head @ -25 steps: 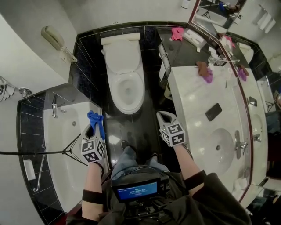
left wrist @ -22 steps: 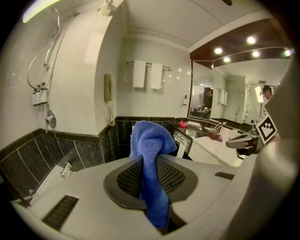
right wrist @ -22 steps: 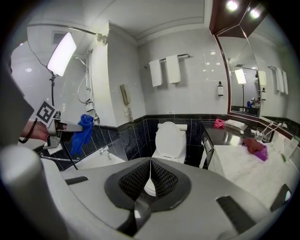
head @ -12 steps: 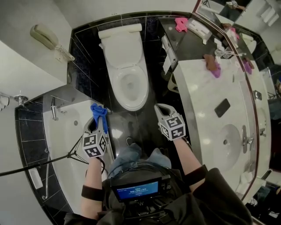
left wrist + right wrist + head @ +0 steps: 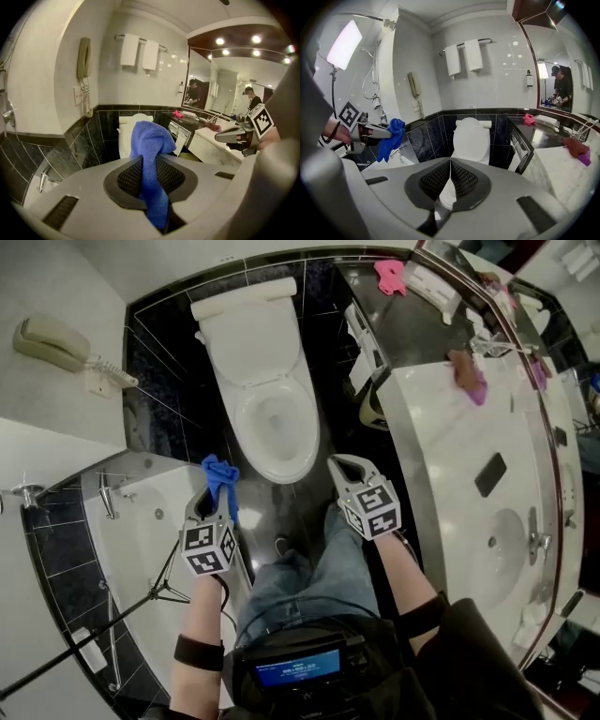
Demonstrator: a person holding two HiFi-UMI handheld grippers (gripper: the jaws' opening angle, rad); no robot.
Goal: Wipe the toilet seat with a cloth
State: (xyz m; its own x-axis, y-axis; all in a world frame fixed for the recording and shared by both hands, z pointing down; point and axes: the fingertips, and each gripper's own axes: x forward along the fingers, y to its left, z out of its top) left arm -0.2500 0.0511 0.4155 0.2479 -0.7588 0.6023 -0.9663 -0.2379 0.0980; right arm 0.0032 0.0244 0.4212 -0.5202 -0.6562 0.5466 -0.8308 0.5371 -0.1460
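Observation:
A white toilet (image 5: 267, 395) with its lid raised stands against the black tiled wall, its seat (image 5: 275, 468) down around the bowl. My left gripper (image 5: 218, 486) is shut on a blue cloth (image 5: 220, 476) (image 5: 151, 159), just left of the bowl's front rim. The cloth bunches above the jaws and hangs between them. My right gripper (image 5: 339, 465) is shut with nothing in it, just right of the bowl's front. In the right gripper view the toilet (image 5: 471, 136) stands ahead and the left gripper with the blue cloth (image 5: 390, 138) shows at left.
A bathtub (image 5: 141, 549) lies at left, with a tripod leg (image 5: 141, 606) over it. A marble counter (image 5: 469, 456) with a sink (image 5: 511, 545), a phone (image 5: 490, 474) and a pink cloth (image 5: 475, 382) runs along the right. A wall telephone (image 5: 56, 341) hangs at left.
Both grippers have moved forward to the toilet's front rim, the left one carrying the blue cloth. The person has stepped closer to the bowl.

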